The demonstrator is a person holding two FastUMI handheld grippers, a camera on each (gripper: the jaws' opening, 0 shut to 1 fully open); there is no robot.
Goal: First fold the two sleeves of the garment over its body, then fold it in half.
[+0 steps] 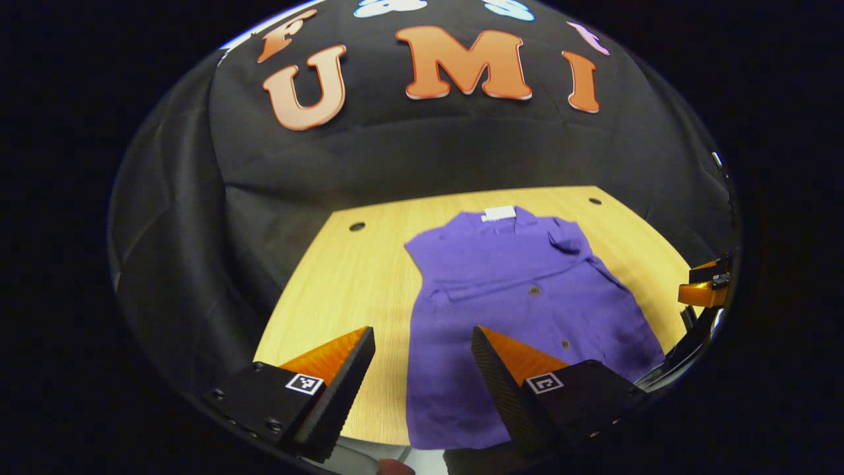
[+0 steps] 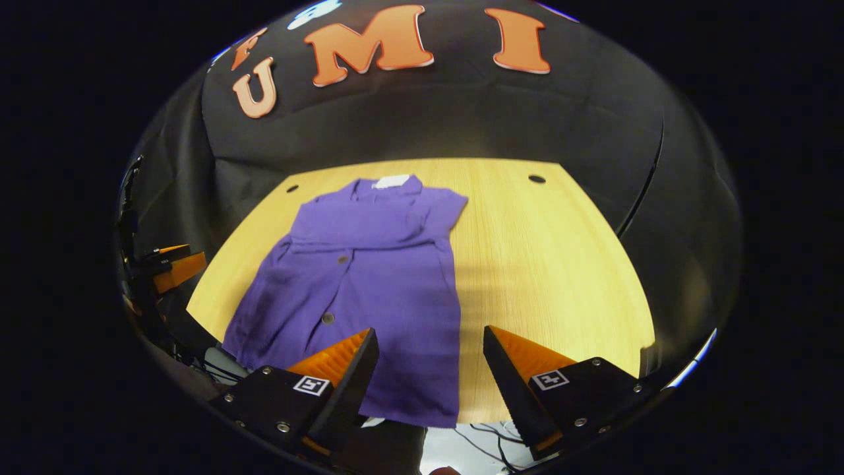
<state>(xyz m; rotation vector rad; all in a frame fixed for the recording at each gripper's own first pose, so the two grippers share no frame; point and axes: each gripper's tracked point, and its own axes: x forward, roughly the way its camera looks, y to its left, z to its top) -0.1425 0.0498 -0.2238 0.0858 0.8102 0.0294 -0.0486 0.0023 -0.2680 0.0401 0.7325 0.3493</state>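
A purple garment [image 1: 521,297] lies flat on a pale wooden bench [image 1: 343,277], in front of a black cloth wall. It is a buttoned shirt, front side up, with its collar and a white label at the far end by the wall and its hem [image 2: 409,409] at the near edge of the bench. Its long axis therefore runs straight away from the person holding the tools, collar pointing away, hem pointing back toward them.

Both sleeves appear already folded in over the chest: a folded band of cloth crosses the upper body, and the outline reads as a plain tall rectangle. By that judgement, what remains is the fold in half.

The left tongs [image 1: 422,356] hover above the near end of the bench with the jaws spread wide, holding nothing. They sit over the garment's left edge, the hem just below and ahead of them.

The right tongs [image 2: 428,359] hover the same way, jaws wide and empty, over the garment's right edge near the hem. In the left gripper view, part of the other gripper shows at the far right, beside the cloth.

So the 2 tongs flank the hem, 1 near each near corner, about equally close to it. The hem is the nearest part of the shirt to both. The coming fold likely calls for each to take a hem corner and carry it along the long axis toward the collar.
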